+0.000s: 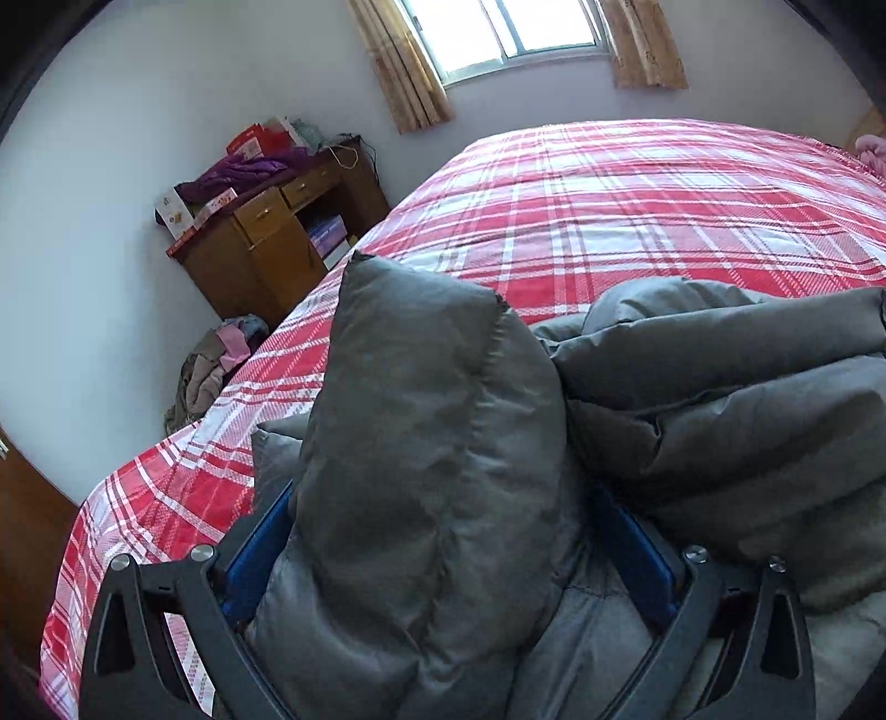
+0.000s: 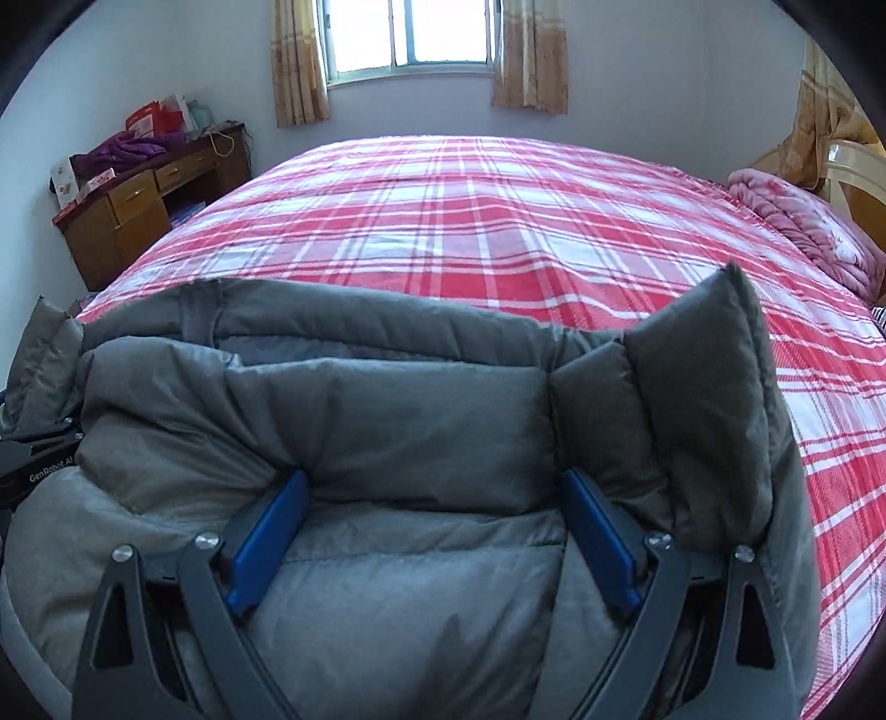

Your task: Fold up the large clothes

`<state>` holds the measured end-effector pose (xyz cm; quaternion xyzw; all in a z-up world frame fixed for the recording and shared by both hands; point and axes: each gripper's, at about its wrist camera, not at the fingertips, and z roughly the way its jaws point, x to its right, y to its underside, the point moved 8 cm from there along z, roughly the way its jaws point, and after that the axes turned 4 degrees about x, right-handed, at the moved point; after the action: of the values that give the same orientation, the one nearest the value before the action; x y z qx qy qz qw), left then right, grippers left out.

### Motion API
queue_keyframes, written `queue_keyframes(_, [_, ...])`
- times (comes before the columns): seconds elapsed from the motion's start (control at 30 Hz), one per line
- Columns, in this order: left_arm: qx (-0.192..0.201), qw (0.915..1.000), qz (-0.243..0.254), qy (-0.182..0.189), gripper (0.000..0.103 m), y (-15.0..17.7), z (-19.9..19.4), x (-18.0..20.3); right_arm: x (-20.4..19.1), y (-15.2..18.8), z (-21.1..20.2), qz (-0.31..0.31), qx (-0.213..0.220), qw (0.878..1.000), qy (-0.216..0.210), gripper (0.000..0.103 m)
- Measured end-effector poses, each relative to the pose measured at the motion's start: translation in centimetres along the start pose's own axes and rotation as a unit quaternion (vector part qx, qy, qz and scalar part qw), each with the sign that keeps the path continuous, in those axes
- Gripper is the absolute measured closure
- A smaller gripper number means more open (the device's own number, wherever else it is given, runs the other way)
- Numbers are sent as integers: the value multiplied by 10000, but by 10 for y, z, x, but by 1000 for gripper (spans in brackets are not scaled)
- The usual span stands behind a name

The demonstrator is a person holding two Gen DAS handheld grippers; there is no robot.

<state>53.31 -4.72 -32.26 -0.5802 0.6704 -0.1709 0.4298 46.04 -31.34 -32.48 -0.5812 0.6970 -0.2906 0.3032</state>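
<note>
Hidden: My left hand-held gripper [image 1: 443, 559] has its fingertips buried under a raised corner of the grey padded jacket [image 1: 432, 471]; only the blue pads [image 1: 260, 554] show at either side.
Left grip: I read the jaws as standing wide. The jacket corner fills the gap between them, and I cannot confirm that the pads press on it.
Right grip: My right hand-held gripper [image 2: 437, 531] also stands wide apart, blue pads [image 2: 271, 531] visible. Padded fabric lies between and under them, not pinched.
Jacket position: The grey padded jacket [image 2: 387, 415] lies bunched at the near edge of the bed [image 2: 470, 221], one corner standing upright at the right in the right wrist view.
Cut off: The jacket's near part runs out of the bottom of both views, so its full outline is not readable.
Edges: The bed's left edge drops toward a wooden desk [image 1: 266, 232] with clutter on top and a heap of clothes [image 1: 210, 365] on the floor.
Far side: A pink blanket [image 2: 803, 232] sits rolled at the bed's right end, partly cropped.
Open room: The plaid cover [image 1: 637, 221] beyond the jacket lies flat toward the window [image 2: 415, 33].
</note>
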Motion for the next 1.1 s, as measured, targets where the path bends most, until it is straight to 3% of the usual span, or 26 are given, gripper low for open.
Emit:
queue_keyframes(0.63, [-109, 9989, 341, -300, 1, -4, -8, 0, -3, 5, 10, -222, -361, 9987, 291, 6])
queue_keyframes(0.7, [-32, 9996, 67, -275, 1, -13, -27, -15, -5, 2, 8, -302, -484, 9977, 357, 8])
queue_keyframes(0.73, [215, 9994, -242, -143, 1, -24, -44, -28, -4, -3, 0, -240, -475, 9975, 456, 16])
queue_keyframes(0.83, [569, 9944, -868, -186, 1, -46, -61, -54, -9, -28, -40, 217, 202, 9976, 618, 16])
queue_keyframes(0.87, [538, 9940, -926, -224, 1, -49, -59, -56, -19, -40, -54, 371, 474, 9963, 610, 16])
queue_keyframes(0.93, [271, 9941, -916, -510, 1, -48, -42, -59, -40, -51, -56, 541, 556, 9963, 369, 16])
queue_keyframes(1.03, [-218, 9939, -874, -628, 1, -30, -10, -55, -74, -53, -32, 369, 380, 9979, 381, 17])
queue_keyframes(1.1, [-263, 9940, -708, -797, 1, -17, 4, -52, -84, -40, -13, 300, 130, 9987, 384, 17])
